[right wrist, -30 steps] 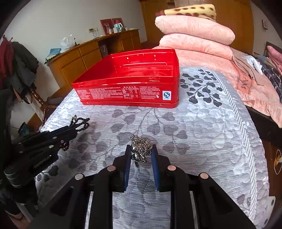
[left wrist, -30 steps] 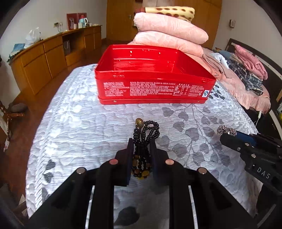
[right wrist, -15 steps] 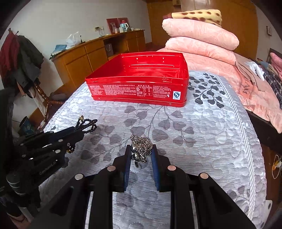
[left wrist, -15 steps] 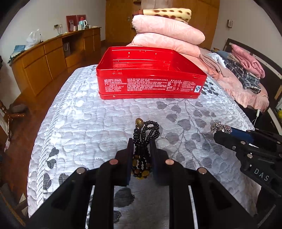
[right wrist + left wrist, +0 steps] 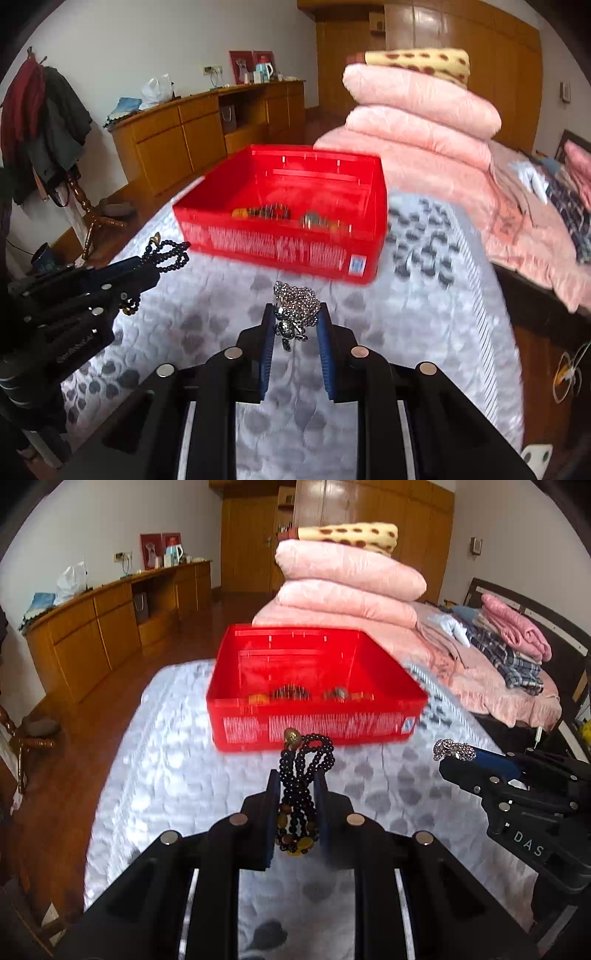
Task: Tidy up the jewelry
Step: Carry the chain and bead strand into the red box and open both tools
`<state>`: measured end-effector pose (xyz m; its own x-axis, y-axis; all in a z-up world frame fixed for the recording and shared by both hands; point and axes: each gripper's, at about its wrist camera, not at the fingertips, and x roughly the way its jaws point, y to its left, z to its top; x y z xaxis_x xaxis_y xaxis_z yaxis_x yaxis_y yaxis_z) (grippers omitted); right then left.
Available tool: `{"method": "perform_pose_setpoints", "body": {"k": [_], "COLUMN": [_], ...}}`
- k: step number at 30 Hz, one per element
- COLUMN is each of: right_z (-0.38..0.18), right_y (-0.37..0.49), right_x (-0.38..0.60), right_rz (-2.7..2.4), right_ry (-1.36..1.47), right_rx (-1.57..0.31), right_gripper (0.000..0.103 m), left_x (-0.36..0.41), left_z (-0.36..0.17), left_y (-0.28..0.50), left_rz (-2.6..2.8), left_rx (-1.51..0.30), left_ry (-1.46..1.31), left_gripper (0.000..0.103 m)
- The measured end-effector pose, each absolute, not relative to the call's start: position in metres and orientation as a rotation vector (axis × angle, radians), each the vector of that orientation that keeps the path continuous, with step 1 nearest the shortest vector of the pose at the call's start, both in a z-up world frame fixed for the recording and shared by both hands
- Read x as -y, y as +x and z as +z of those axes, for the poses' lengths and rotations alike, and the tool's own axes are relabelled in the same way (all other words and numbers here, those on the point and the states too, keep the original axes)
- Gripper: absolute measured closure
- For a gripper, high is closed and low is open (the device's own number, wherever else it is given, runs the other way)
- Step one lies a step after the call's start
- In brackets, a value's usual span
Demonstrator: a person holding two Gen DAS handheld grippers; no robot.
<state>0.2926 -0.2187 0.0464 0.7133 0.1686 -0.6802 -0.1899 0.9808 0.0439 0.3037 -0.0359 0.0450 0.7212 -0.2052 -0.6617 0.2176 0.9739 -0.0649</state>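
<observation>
My left gripper (image 5: 295, 779) is shut on a bunched black bead necklace (image 5: 304, 771) with amber beads and a brass bead on top; from the right wrist view it shows at the left (image 5: 147, 258). My right gripper (image 5: 295, 314) is shut on a clump of silver chain (image 5: 295, 301), which the left wrist view shows at the right (image 5: 454, 749). Both are held above the white leaf-patterned bedspread (image 5: 177, 775). Ahead stands an open red tin box (image 5: 314, 727) with a few pieces of jewelry along its near inner wall (image 5: 266, 213).
Folded pink quilts (image 5: 347, 587) are stacked right behind the box. Clothes lie on the bed at the right (image 5: 509, 653). A wooden sideboard (image 5: 103, 627) lines the left wall, and a coat stand (image 5: 44, 122) stands left of the bed.
Both grippers rose with their jewelry off the bedspread and tipped up, so the inside of the red box with jewelry in it has come into view.
</observation>
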Motion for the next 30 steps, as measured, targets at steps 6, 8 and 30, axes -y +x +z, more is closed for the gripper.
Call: {"method": "perform_pose_setpoints", "body": {"k": [6,8,30], "right_z": [0.072,0.078,0.059], "right_y": [0.324,0.336,0.458], "right_x": [0.22,0.22,0.224], "right_rz": [0.186,0.175,0.122], "right_ry": [-0.036,-0.044,-0.053], "right_rx": [-0.71,-0.703,-0.79], "right_gripper": [0.081,0.081,0.081], "left_x": [0.04,0.043,0.054], "left_z": [0.071,0.077,0.058], "left_y": [0.335,0.347,0.476], "left_rz": [-0.228,-0.223,-0.18], "left_rx": [-0.687,-0.683,-0.768], "left_ry": [0.013,0.02,0.032], "left_gripper": [0.086,0.086,0.086]}}
